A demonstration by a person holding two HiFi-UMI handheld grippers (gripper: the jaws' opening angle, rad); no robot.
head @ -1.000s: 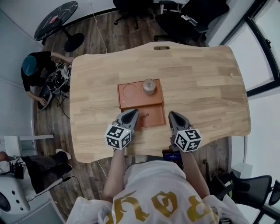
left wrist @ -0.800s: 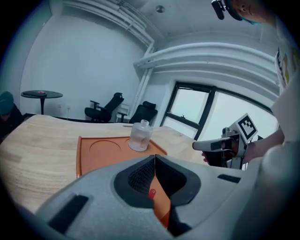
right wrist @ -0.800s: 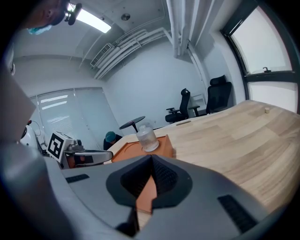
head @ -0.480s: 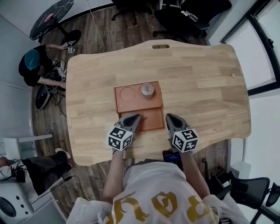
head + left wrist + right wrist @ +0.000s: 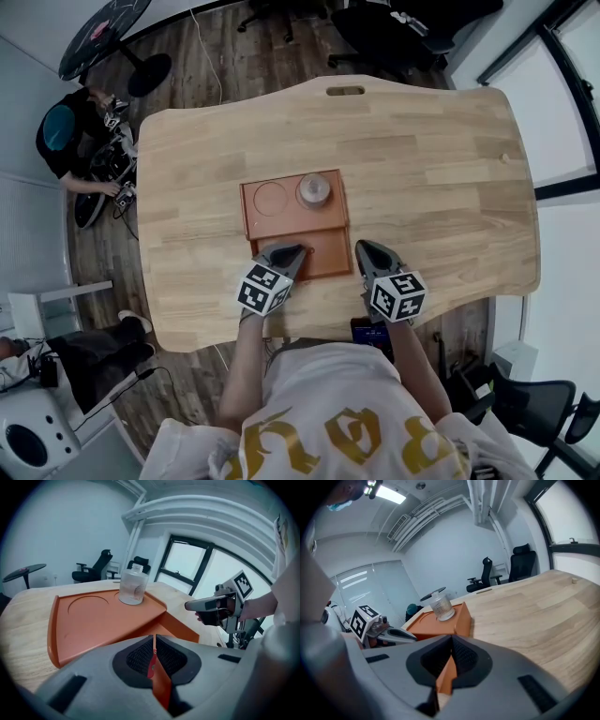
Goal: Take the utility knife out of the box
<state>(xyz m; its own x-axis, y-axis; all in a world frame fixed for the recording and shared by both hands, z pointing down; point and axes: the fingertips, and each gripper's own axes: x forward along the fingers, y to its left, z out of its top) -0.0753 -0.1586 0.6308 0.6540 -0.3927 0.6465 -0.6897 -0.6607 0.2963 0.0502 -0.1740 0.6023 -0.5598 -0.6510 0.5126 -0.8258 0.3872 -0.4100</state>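
Both tongs are showing narrow jaws. The left gripper (image 5: 287, 253) is reaching into the near compartment of the box (image 5: 247, 214) and pressing on a thin red sliver, which I judge to be the utility knife (image 5: 151, 663). The right gripper (image 5: 368, 249) is hovering closed and empty just beside the box. Lifting straight up with a firm squeeze is looking best, so the knife is not catching the wall.

Orange box (image 5: 281, 223) on table (image 5: 431, 169) — left gripper (image 5: 289, 251) over its near end, right gripper (image 5: 366, 248) beside.
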